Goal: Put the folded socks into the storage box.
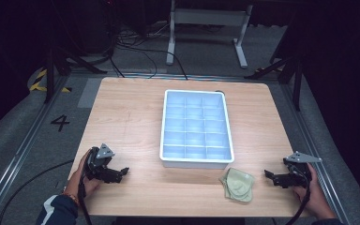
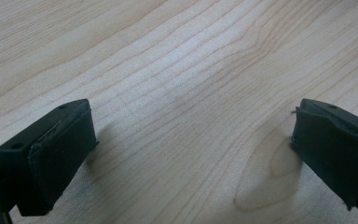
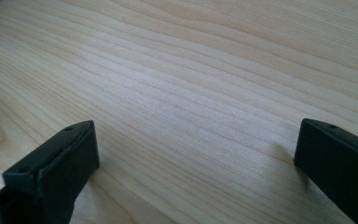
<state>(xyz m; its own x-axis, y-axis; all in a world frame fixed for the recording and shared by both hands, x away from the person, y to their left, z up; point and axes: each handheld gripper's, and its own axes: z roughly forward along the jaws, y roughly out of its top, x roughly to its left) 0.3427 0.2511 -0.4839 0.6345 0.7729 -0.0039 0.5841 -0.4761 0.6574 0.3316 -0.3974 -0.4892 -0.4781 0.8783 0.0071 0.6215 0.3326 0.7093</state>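
the right gripper (image 1: pixel 273 177), jaws apart and empty, rests low right of the high view near the pale green cloth (image 1: pixel 237 184) below the white tray (image 1: pixel 163 122). a shallow pinch would likely catch one layer, apparently folded, and unfold it.

Wood table (image 1: pixel 131 117): white divided tray (image 1: pixel 163 136) centre, green cloth (image 1: pixel 238 184) nr front.

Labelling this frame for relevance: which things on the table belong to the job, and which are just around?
In the job:
- green cloth, folded, at the table's near edge, nearest the right gripper
- white divided tray, compartments look empty
- left gripper, fingers apart over bare wood

Just around:
- wooden table
- cables on the floor
- grey metal stand behind the table
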